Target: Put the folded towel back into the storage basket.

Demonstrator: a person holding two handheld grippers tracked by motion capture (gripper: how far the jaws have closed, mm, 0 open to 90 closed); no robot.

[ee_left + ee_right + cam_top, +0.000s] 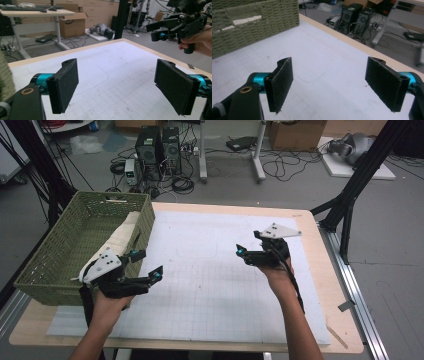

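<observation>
White gridded mat [210, 270] under both gaping, empty tongs; basket [55, 265] partly hiding cream cloth [122, 237].

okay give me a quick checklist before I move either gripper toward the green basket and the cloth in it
1. Left gripper jaws apart, nothing between them: ok.
2. Right gripper jaws apart, nothing between them: ok.
3. Woven green basket standing upright at the table's left edge: ok.
4. Cream cloth draped over the basket's near wall, within sight: ok.
5. White gridded mat between the grippers bare: ok.
6. How much cloth lies inside the basket: cannot tell.
</observation>
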